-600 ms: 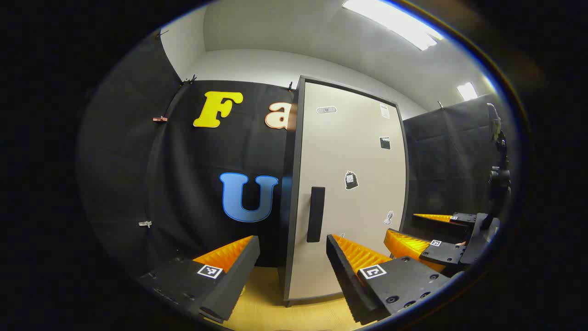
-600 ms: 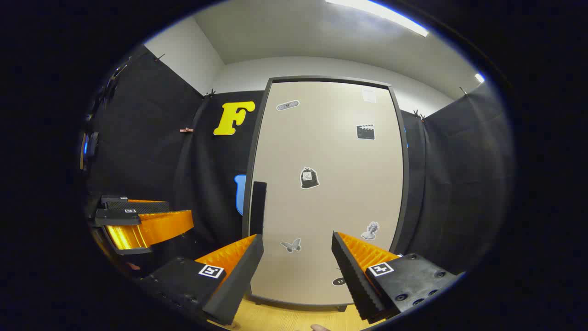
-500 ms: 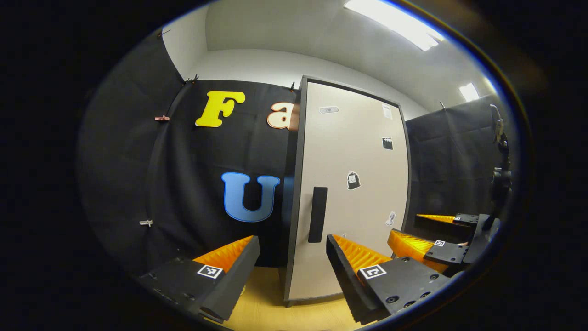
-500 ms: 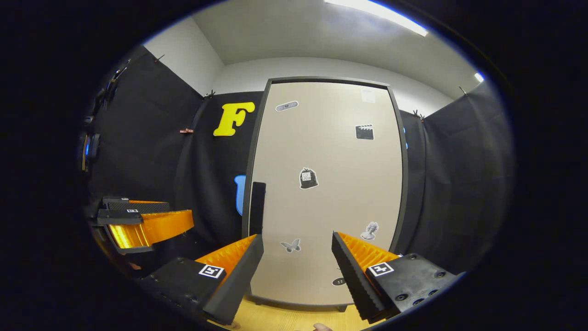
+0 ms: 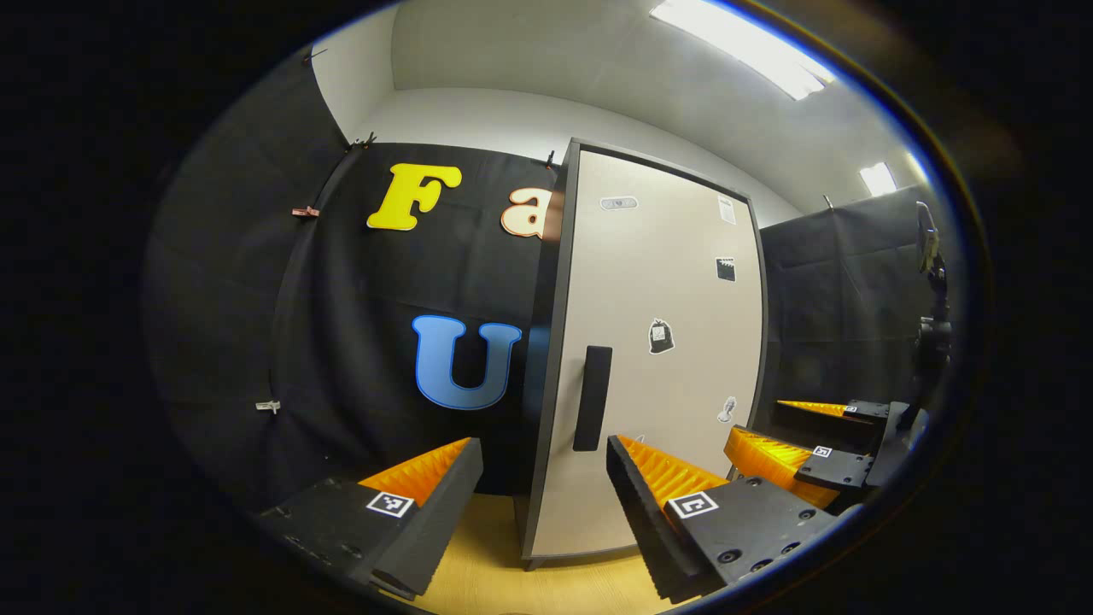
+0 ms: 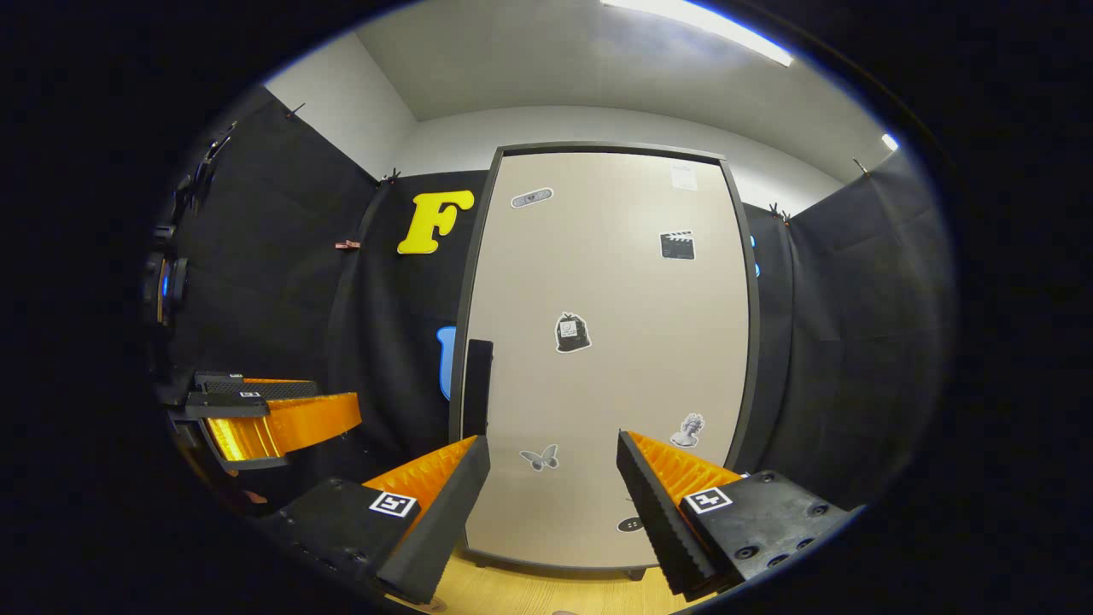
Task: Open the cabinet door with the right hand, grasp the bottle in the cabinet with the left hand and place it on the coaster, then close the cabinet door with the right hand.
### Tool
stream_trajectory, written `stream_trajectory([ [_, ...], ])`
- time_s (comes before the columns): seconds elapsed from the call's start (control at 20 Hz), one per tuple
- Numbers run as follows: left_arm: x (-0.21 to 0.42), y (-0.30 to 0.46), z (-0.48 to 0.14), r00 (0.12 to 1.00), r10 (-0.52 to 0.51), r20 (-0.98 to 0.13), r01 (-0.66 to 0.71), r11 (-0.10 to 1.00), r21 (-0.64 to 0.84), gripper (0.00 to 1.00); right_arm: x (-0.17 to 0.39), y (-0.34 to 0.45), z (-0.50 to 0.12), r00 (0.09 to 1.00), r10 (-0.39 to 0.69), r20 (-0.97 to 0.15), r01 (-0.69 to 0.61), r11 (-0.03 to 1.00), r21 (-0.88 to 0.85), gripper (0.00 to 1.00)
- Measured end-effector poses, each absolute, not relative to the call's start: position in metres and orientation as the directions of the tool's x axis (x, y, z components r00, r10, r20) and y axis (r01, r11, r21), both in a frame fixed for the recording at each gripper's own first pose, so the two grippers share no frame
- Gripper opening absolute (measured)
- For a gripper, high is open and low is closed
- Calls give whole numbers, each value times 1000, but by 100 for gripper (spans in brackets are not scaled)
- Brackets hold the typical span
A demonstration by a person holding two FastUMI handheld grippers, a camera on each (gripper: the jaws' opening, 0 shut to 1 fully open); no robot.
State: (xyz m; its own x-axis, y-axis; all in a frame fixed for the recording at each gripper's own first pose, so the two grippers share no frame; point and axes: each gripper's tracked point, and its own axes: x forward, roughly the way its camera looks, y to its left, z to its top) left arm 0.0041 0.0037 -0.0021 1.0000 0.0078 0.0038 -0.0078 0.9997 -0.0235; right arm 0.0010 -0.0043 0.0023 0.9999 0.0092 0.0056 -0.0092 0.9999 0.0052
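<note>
Cabinet door (image 6: 606, 359): closed, flush in its dark frame, facing the right gripper view almost head-on; in the left gripper view (image 5: 657, 359) it is seen at an angle from its handle side.
Door handle (image 6: 477, 387): dark vertical bar on the door's left edge, about mid-height; in the left gripper view (image 5: 592, 397) it stands just above and between the two fingers.
Stickers (image 6: 573, 331): several small ones scattered over the door face, among them a butterfly (image 6: 538, 458) low down and a clapperboard (image 6: 677, 245) near the top right.
Cabinet (image 5: 546, 342): tall and upright on a light wooden table (image 5: 495, 555), its dark side panel turned toward the booth's black cloth wall (image 5: 359, 342).
Right gripper (image 6: 553, 478): released, fingers spread wide with nothing between them, held in front of the lower door and apart from it; the handle lies above its left finger. In the left gripper view it shows at the right edge (image 5: 790, 427), also spread.
Left gripper (image 5: 544, 478): released, fingers wide apart, empty, pointing at the door's handle edge without touching it. In the right gripper view it shows at the left (image 6: 273, 410), well apart from the cabinet.
Bottle: cannot tell where; the door is shut.
Ceiling lights (image 5: 743, 51): bright panels overhead.
</note>
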Motion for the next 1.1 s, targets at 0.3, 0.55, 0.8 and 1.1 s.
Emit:
stream_trajectory([
  [0.3, 1, 6, 3, 1000, 4, 28, -3, 999, -33, 93, 3, -13, 8, 1000, -25, 7, 25, 999, 25, 97],
  [0.55, 2, 10, 1, 1000, 3, 26, -2, 999, -37, 92, 0, -15, 10, 1000, -28, 12, 28, 999, 21, 97],
  [0.8, 7, 12, -2, 1000, -7, 21, 8, 999, -53, 93, 1, -12, 15, 999, -31, 33, 31, 1000, 5, 97],
  [1.1, 0, 35, 4, 999, 17, 29, -15, 999, -51, 92, 23, 12, 24, 999, 2, 52, -4, 999, 41, 97],
])
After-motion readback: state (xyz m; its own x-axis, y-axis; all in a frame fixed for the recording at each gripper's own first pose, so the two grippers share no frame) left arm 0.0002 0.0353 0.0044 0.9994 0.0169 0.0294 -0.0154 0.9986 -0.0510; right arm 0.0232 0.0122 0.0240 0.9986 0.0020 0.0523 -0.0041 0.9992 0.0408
